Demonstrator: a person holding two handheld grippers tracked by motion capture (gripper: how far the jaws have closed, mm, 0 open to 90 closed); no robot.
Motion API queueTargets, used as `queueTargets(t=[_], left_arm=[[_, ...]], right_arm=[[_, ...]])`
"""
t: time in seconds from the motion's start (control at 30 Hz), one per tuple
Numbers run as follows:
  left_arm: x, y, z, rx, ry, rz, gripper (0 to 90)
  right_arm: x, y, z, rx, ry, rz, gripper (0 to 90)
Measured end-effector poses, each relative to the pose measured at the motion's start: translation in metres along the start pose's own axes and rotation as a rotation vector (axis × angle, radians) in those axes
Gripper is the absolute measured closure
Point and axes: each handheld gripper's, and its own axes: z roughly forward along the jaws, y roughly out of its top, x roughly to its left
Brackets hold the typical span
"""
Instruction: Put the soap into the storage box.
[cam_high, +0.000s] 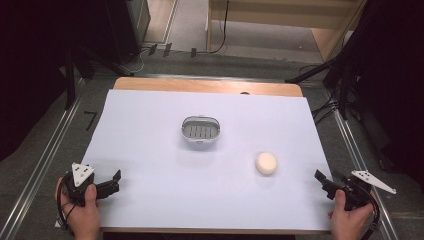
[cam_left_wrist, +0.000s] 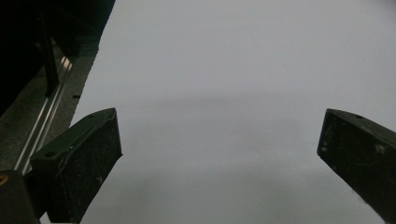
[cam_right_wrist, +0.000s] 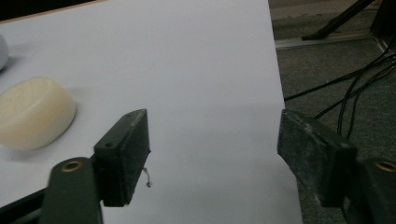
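A round cream soap bar (cam_high: 266, 163) lies on the white sheet (cam_high: 150, 150), right of centre. It shows again at the left of the right gripper view (cam_right_wrist: 35, 112). An oval grey-white slotted dish (cam_high: 200, 129) sits near the middle of the sheet, with nothing in it. At the near right edge a hand holds my right gripper (cam_high: 322, 182), its jaws apart over bare sheet (cam_right_wrist: 215, 130) and the soap off to their left. My left gripper (cam_high: 116, 181) is held at the near left corner, jaws wide apart above bare sheet (cam_left_wrist: 219, 135).
The wooden table edge (cam_high: 200, 85) shows beyond the sheet's far side. Metal rails (cam_high: 45, 165) run along the floor on both sides. Black cables (cam_right_wrist: 345, 93) lie on the carpet past the sheet's right edge, and dark stands (cam_high: 345, 65) rise at the back corners.
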Motion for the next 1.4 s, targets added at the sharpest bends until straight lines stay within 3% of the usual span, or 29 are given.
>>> queueTargets(t=[0.23, 0.3, 0.4, 0.43, 0.6, 0.67, 0.7, 0.83, 1.07, 1.1, 1.27, 1.4], left_arm=[[0.001, 0.0, -0.001, -0.007, -0.007, -0.012, 0.1], [0.001, 0.0, 0.0, -0.01, -0.009, -0.014, 0.1], [0.0, 0.0, -0.001, -0.011, -0.003, -0.009, 0.1], [0.0, -0.001, -0.001, -0.012, -0.005, -0.003, 0.1], [0.0, -0.001, -0.001, -0.012, -0.004, -0.001, 0.1], [-0.001, -0.001, -0.001, -0.015, -0.001, 0.004, 0.1], [-0.001, -0.001, -0.001, -0.013, -0.001, 0.007, 0.1], [0.0, -0.001, -0.001, -0.015, -0.007, 0.002, 0.1], [0.0, -0.001, -0.001, -0.014, -0.005, 0.004, 0.1], [0.0, -0.001, -0.001, -0.015, -0.004, 0.004, 0.1], [-0.001, -0.001, -0.001, -0.011, -0.001, 0.012, 0.1], [-0.001, -0.001, -0.001, -0.011, -0.002, 0.013, 0.1]], right_arm=[[0.005, 0.005, 0.001, 0.039, 0.018, -0.026, 31.4], [0.009, 0.008, 0.003, 0.083, 0.041, -0.051, 30.2], [0.016, 0.009, 0.007, 0.144, 0.036, -0.12, 24.2], [0.02, 0.01, 0.008, 0.173, 0.048, -0.128, 21.0], [0.027, 0.018, 0.004, 0.211, 0.071, -0.129, 18.8], [0.035, 0.023, 0.005, 0.267, 0.067, -0.17, 19.1], [0.035, 0.023, 0.005, 0.267, 0.067, -0.17, 19.1], [0.047, 0.03, 0.01, 0.383, 0.081, -0.209, 18.6], [0.059, 0.035, 0.02, 0.46, 0.067, -0.24, 16.4], [0.064, 0.036, 0.024, 0.5, 0.091, -0.258, 15.0], [0.072, 0.04, 0.029, 0.527, 0.107, -0.261, 15.0], [0.077, 0.046, 0.032, 0.533, 0.089, -0.247, 14.9]])
